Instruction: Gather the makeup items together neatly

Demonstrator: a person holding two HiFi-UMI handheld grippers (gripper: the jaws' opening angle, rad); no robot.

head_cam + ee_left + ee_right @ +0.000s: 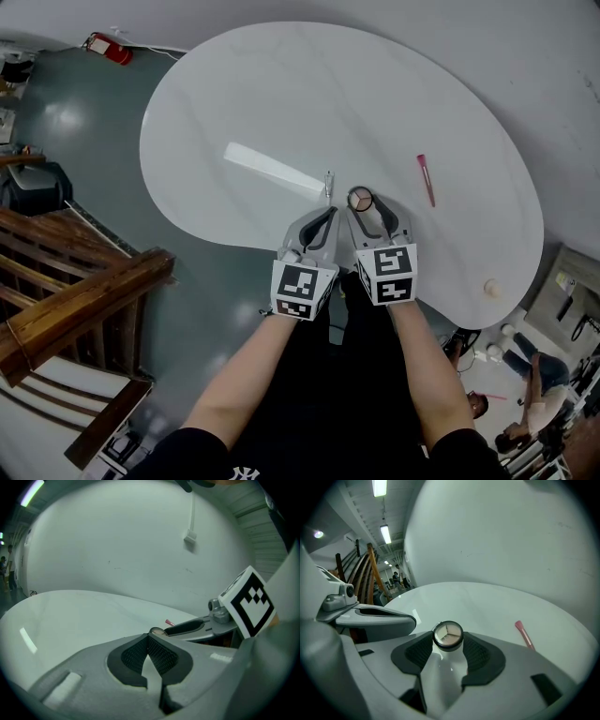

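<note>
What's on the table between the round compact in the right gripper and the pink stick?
Nothing: only bare tabletop separates the round compact from the pink stick, clearest in the head view.

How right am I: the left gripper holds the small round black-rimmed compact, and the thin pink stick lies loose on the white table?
Wrong gripper: the right gripper holds the small round black-rimmed compact, as the right gripper view shows. The left gripper is shut on nothing. The thin pink stick does lie loose on the white table.
</note>
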